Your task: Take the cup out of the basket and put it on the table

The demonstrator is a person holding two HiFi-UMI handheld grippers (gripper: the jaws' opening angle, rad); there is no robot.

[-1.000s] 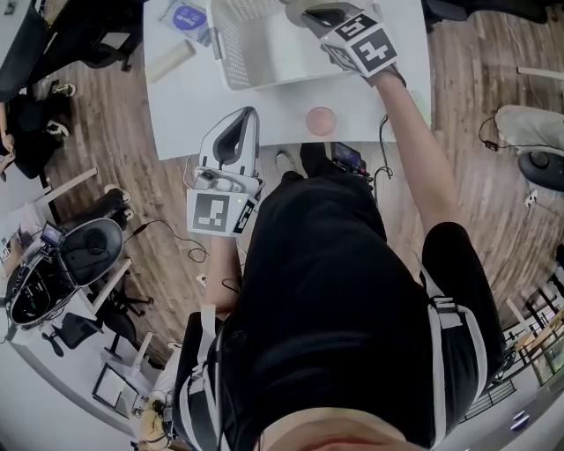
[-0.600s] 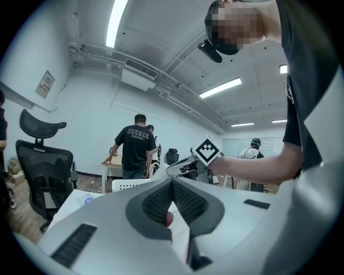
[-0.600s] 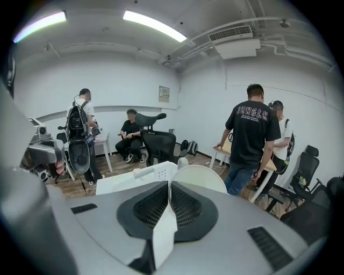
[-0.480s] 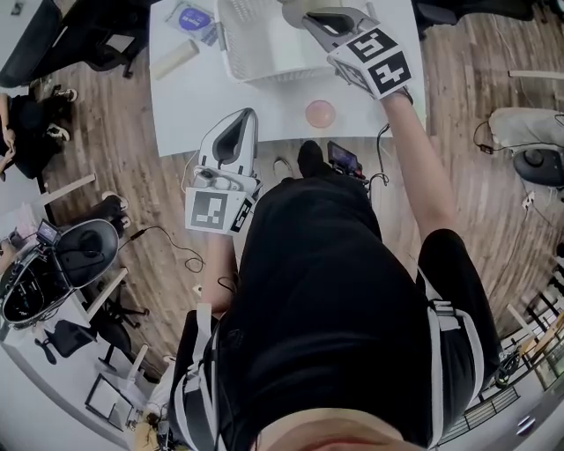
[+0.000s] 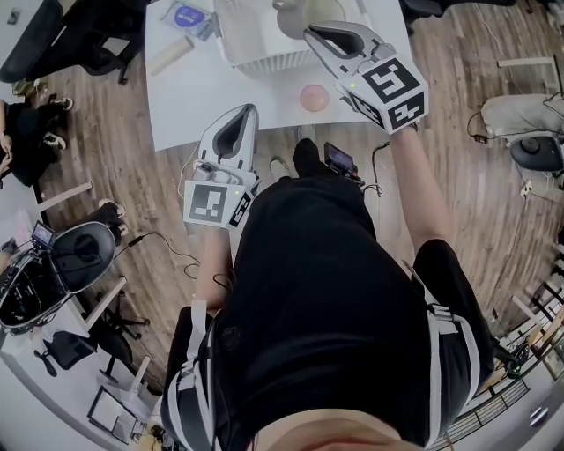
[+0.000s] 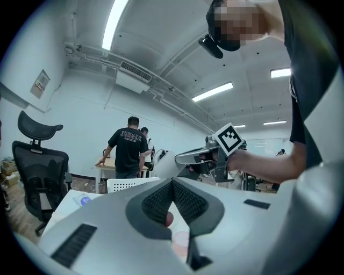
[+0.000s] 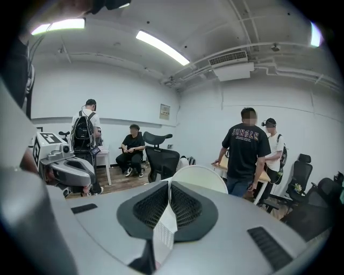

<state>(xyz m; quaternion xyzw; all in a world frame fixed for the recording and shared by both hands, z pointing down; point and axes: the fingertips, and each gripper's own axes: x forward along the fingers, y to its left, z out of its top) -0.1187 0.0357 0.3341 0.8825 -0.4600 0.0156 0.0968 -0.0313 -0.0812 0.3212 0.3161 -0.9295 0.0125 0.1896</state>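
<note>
Right gripper held above basket, fingers pinching cup, left gripper low, fingers together.

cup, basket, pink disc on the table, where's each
cup (image 7: 204, 180) right gripper view, its rounded white wall
basket (image 5: 260, 63) head view, its near perforated wall
pink disc (image 5: 313, 97) head view, its middle

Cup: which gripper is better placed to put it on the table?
Right. The right gripper is shut on the cup, holding it over the basket. The left gripper is shut and empty, at the near edge of the table.
</note>
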